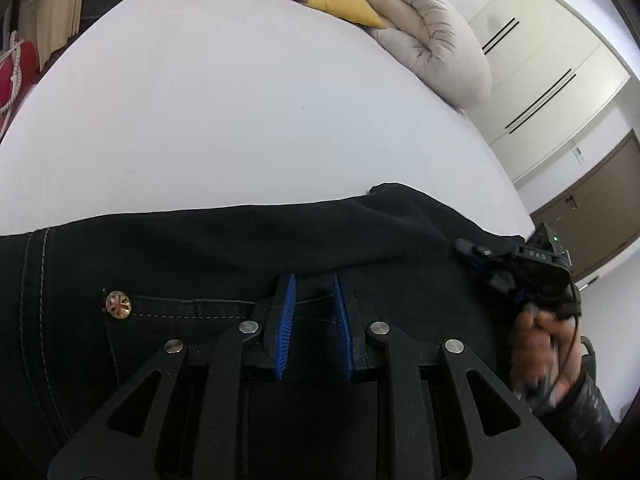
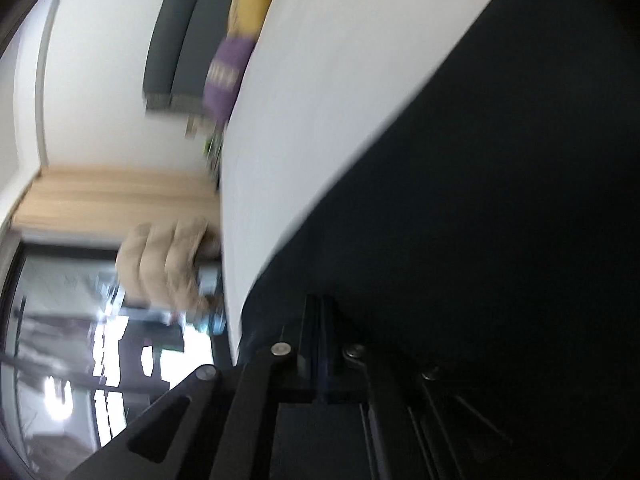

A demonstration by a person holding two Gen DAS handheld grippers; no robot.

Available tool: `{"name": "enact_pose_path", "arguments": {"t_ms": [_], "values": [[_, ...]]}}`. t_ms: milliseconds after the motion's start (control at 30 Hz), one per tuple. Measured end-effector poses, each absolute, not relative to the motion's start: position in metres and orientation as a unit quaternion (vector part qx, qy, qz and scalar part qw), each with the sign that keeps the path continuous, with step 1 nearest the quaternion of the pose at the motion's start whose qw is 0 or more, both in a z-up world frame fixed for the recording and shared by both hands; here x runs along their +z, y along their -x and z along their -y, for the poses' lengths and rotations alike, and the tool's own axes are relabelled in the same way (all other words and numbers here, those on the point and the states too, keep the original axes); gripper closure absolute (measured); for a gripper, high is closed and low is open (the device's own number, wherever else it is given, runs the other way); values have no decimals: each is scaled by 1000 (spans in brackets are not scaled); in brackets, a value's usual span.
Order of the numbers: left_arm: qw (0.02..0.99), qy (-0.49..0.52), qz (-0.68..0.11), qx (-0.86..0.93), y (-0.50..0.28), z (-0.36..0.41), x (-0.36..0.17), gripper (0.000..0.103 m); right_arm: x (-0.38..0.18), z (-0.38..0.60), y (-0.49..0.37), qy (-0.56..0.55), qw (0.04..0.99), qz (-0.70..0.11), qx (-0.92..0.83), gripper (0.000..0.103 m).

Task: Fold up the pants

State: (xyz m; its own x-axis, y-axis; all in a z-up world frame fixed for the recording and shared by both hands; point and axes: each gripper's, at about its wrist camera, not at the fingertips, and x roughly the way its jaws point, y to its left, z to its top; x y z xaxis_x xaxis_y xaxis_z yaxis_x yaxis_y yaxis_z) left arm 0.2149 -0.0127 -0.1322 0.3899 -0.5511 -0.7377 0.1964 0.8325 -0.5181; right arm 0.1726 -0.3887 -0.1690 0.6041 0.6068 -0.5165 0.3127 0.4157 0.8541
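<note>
Black pants [image 1: 248, 248] lie flat on the bed [image 1: 240, 120], waistband end beside the brass button [image 1: 118, 304]. Left hand-held gripper [image 1: 314, 300] apart, over the pocket seam. Right hand-held gripper [image 2: 320, 344]: blurred, can't tell. Denim looks soft, floppy, moderately heavy; pinch hem or waistband edges.

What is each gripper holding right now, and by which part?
The left gripper is open over the black pants near the pocket seam, holding nothing. The right gripper looks shut against the pants, but blur hides whether it grips cloth.
</note>
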Motion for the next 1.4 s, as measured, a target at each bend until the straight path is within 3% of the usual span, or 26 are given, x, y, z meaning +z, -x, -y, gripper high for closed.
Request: {"name": "enact_pose_path", "arguments": {"t_ms": [367,433,467,500,700,833,900,1400], "values": [[825,146,-500,-221,-197,-6,-124,84,-134,624,-97,-507,783,-328,-153,103],[826,140,-501,-218,-199,-4,-124,84,-113,650,-72,-488,790,-315,-197,93],[828,134,-501,-213,-198,-3,-123,84,-103,653,-63,-467,796,-317,-220,75],[833,122,-500,-202,-197,0,-119,84,-93,659,-44,-459,803,-309,-221,67],[855,95,-456,-227,-169,32,-70,84,-88,655,47,-524,802,-248,-144,54],[836,89,-480,-251,-157,65,-80,84,-117,646,71,-586,764,-234,-137,54],[825,84,-501,-247,-153,75,-94,84,-130,645,68,-599,750,-243,-140,60],[807,102,-525,-250,-144,79,-136,84,-141,655,43,-643,724,-224,-110,59]]}}
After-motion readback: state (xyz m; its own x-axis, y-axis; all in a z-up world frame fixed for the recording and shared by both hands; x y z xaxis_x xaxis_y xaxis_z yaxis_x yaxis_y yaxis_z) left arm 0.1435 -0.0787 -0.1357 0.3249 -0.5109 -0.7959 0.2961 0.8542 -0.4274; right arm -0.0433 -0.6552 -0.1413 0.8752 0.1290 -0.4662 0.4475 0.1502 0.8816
